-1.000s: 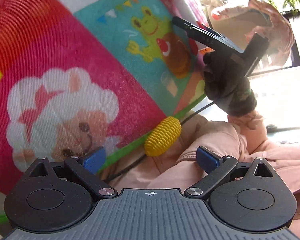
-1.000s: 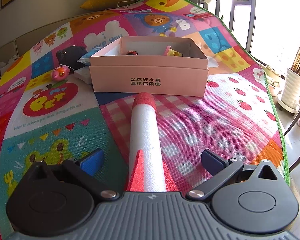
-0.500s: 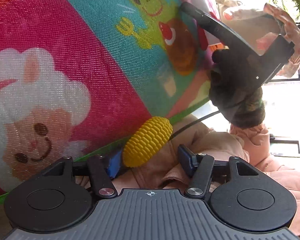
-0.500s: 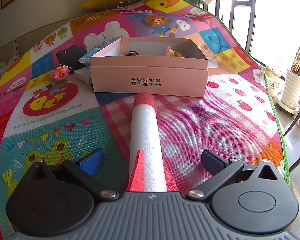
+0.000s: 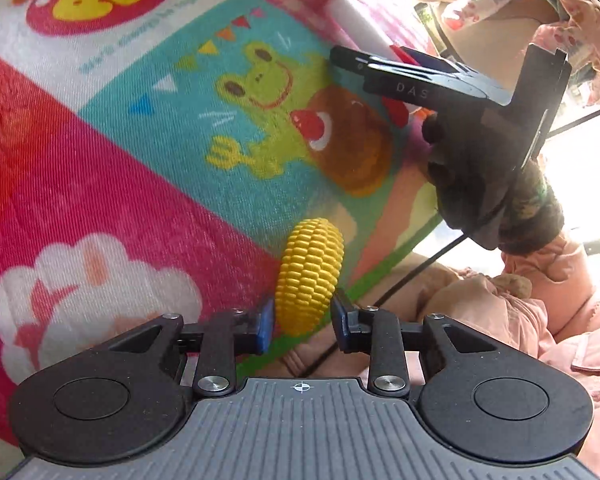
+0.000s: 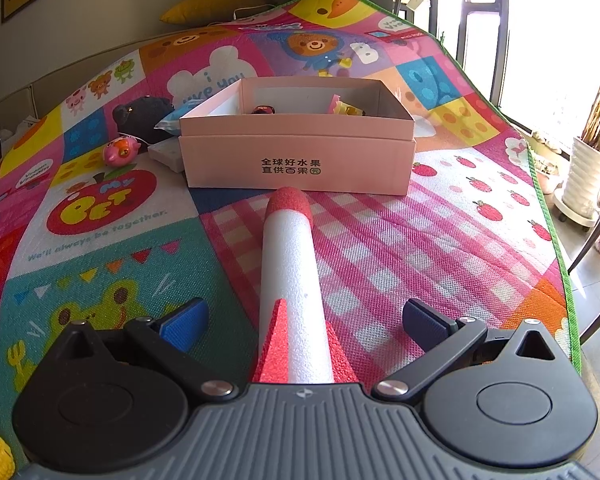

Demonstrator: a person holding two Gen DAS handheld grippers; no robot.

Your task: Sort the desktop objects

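Note:
A yellow toy corn cob (image 5: 309, 276) is clamped between the blue pads of my left gripper (image 5: 302, 322), which is shut on it and holds it just above the play mat's green edge. A white foam rocket (image 6: 290, 292) with a red nose and red fins lies on the pink checked patch of the mat, running between the wide-apart fingers of my right gripper (image 6: 304, 322), which is open and not touching it. The left wrist view also shows the right gripper (image 5: 440, 84) in a dark-gloved hand, over the rocket (image 5: 354, 20). A pink cardboard box (image 6: 296, 160) stands beyond the rocket's nose.
The box holds a few small toys. A pink pig toy (image 6: 120, 152), a black plush (image 6: 144, 116) and a white packet (image 6: 166, 156) lie left of it. The mat's green edge (image 6: 556, 240) runs along the right, with a potted plant (image 6: 588, 176) and window beyond. Pink clothing (image 5: 500, 312) lies below the corn.
My left gripper has gone from open to shut on the corn cob and lifted it off the mat's edge, swinging toward the frog patch. The right gripper and rocket have not moved.

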